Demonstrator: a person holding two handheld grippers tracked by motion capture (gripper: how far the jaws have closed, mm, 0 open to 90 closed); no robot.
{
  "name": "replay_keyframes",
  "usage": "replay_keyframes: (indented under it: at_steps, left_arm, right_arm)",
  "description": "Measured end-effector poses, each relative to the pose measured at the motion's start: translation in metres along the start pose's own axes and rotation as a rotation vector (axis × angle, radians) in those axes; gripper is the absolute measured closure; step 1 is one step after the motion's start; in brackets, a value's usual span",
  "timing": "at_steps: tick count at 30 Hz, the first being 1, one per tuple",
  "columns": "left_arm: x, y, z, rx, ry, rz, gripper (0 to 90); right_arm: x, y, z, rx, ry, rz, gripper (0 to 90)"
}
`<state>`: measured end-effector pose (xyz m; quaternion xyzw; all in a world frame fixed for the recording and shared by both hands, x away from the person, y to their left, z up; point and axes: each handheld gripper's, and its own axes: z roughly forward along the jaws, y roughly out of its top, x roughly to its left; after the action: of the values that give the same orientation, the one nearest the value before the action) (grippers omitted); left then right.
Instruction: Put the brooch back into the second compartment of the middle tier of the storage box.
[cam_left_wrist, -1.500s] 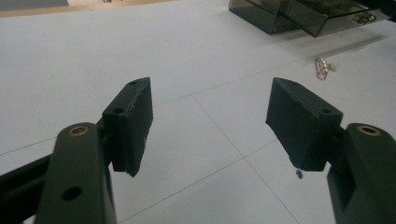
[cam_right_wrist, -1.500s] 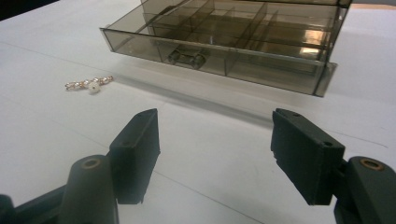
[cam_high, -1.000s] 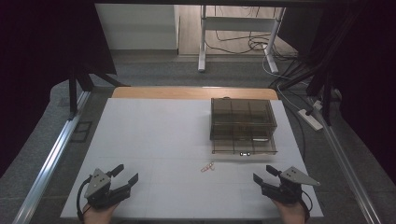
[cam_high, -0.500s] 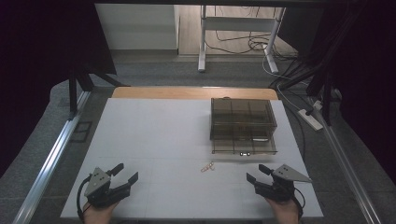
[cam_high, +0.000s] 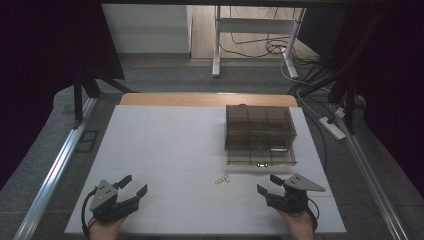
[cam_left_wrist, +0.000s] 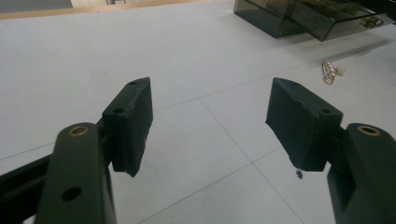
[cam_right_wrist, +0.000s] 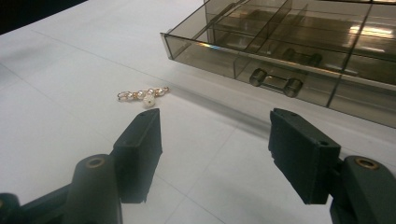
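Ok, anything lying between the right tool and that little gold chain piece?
Nothing: in the right gripper view, bare white table separates the open right tool from the chain piece. The high view agrees.

The right tool (cam_high: 267, 184) hovers low over the white worktop (cam_high: 165, 145), jaws apart with nothing between them. The small gold trinket (cam_high: 221, 178) lies just ahead of it and to its left. The smoky drawer box (cam_high: 259, 134) stands farther ahead. The left tool (cam_high: 131, 186) rests well apart, open too.
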<state>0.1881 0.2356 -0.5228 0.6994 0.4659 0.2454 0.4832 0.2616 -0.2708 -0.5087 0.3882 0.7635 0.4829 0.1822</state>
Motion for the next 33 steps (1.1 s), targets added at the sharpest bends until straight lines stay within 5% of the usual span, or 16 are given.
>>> replay_keyframes:
  at_steps: [33]
  left_arm:
    - [-0.003,-0.001,0.0,0.001,-0.009,0.007,32.3]
  right_arm:
    - [0.02,0.017,0.035,0.096,0.066,-0.048,37.2]
